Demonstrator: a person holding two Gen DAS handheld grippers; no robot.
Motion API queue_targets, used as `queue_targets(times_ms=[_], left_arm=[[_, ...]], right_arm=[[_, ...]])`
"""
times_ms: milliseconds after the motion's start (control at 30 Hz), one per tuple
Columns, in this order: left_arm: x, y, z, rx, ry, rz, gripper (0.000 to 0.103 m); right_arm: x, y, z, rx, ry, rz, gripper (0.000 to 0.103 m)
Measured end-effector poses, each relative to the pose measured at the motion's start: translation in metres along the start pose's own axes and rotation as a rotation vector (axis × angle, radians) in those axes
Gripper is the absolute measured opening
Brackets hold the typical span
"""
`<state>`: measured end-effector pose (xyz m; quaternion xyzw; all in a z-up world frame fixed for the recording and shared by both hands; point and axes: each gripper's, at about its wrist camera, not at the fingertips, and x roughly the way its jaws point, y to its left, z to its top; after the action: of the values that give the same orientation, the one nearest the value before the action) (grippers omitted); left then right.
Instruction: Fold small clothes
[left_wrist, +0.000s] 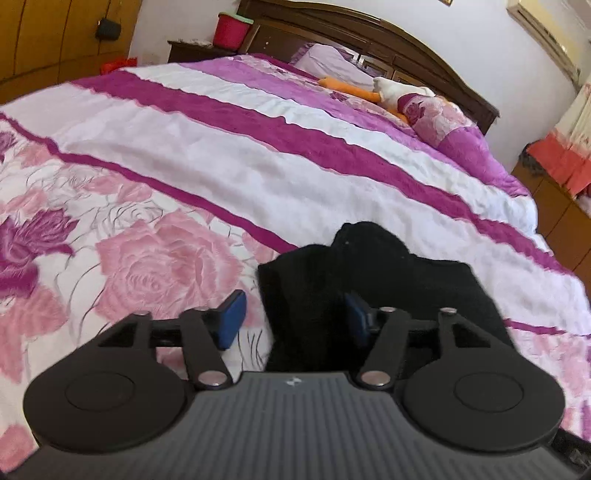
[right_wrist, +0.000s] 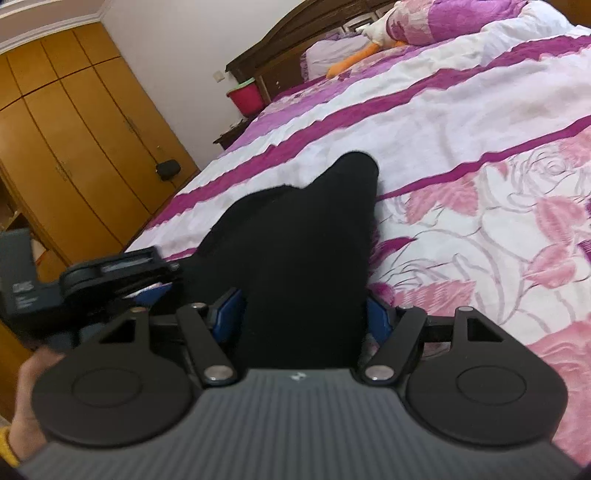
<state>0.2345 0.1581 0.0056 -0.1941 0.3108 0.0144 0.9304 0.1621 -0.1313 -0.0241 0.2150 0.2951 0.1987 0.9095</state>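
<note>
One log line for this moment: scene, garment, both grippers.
scene: bed | garment: black, on bedspread | left gripper: open, garment edge between pads | right gripper: straddling garment

The garment (left_wrist: 369, 280) lies on the bed (left_wrist: 258, 166) near its foot, pillows (left_wrist: 436, 114) apparently beyond by the headboard (left_wrist: 369, 33).

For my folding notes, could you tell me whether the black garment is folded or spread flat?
Partly folded: the black garment lies bunched in overlapping layers on the bedspread, not neatly squared.
</note>
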Motion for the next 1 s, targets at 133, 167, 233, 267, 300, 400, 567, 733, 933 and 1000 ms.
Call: queue_targets(times_ms=[133,167,233,267,300,400,567,733,933,1000], left_arm=[[-0.017,0.007,-0.005,-0.040,0.057,-0.079,0.078],[-0.019,0.009,-0.007,-0.046,0.073,-0.098,0.081],[-0.021,0.009,-0.014,-0.048,0.104,-0.130,0.085],[-0.022,0.009,-0.017,-0.046,0.117,-0.138,0.086],[-0.020,0.008,-0.020,-0.043,0.127,-0.138,0.087],[-0.017,0.007,-0.029,-0.026,0.129,-0.133,0.089],[-0.009,0.007,-0.032,0.004,0.134,-0.140,0.090],[-0.003,0.005,-0.033,0.025,0.140,-0.132,0.091],[-0.001,0.004,-0.034,0.042,0.130,-0.131,0.092],[-0.001,0.003,-0.034,0.047,0.129,-0.133,0.092]], right_arm=[[-0.014,-0.004,0.004,-0.012,-0.052,-0.019,0.072],[-0.016,-0.006,0.005,-0.011,-0.059,-0.023,0.072],[-0.021,-0.010,0.009,-0.001,-0.068,-0.024,0.072],[-0.023,-0.013,0.010,0.009,-0.070,-0.022,0.072],[-0.022,-0.016,0.012,0.018,-0.066,-0.022,0.073],[-0.017,-0.024,0.013,0.045,-0.042,-0.019,0.074],[-0.003,-0.031,0.009,0.081,-0.005,0.032,0.074],[0.006,-0.032,0.005,0.038,-0.002,0.055,0.074],[0.014,-0.034,0.008,0.039,0.013,0.081,0.074],[0.017,-0.033,0.008,0.038,0.013,0.087,0.074]])
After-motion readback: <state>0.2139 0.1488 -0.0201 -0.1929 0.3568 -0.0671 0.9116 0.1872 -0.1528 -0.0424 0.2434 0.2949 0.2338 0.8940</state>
